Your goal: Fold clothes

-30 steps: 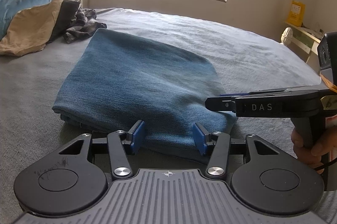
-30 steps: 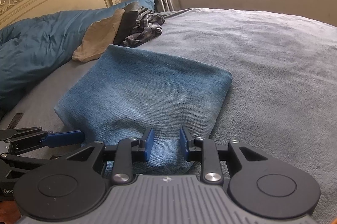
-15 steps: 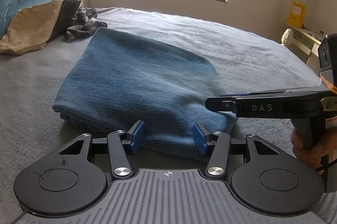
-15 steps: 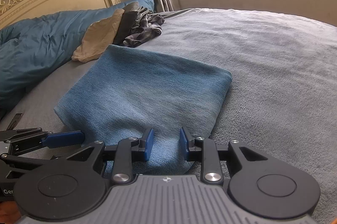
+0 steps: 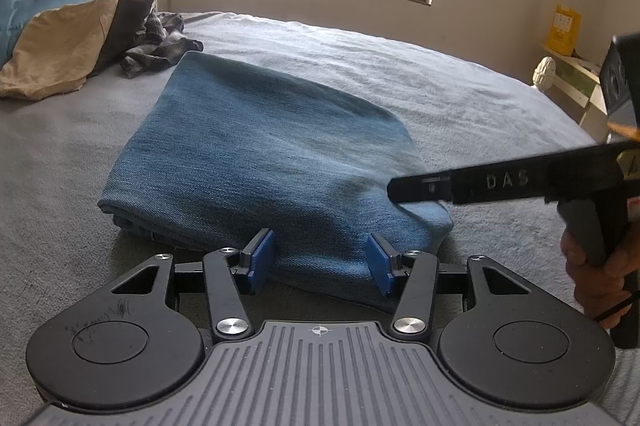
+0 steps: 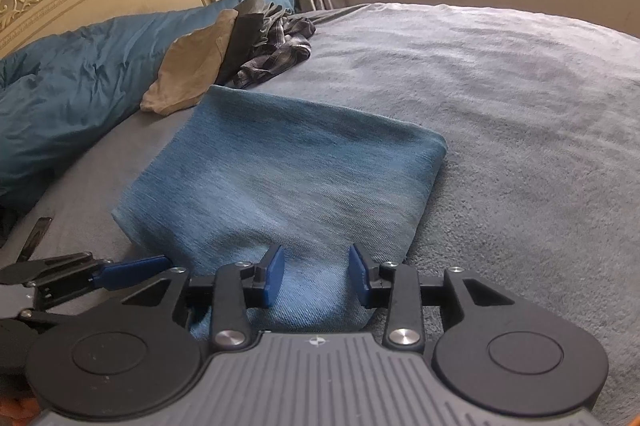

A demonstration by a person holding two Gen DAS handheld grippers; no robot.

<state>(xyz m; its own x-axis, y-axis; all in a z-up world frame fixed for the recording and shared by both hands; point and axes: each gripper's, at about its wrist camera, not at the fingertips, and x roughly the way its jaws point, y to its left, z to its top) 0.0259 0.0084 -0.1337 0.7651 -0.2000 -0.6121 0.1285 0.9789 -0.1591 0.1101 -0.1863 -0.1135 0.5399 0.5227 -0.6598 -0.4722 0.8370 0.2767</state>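
Folded blue denim jeans [image 5: 264, 161] are lying on the grey bed [image 5: 460, 85]. Left hand-held gripper [image 5: 320, 260] is sitting half-wide at the near edge, pads not pinching. Right hand-held gripper [image 6: 316, 276] is opening up, denim between its blue pads [image 6: 274, 276].

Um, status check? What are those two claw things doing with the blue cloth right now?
Left gripper open, nothing pinched. Right gripper opening, fingers apart over the near edge. Blue cloth folded flat on the bed. Nothing in the way.
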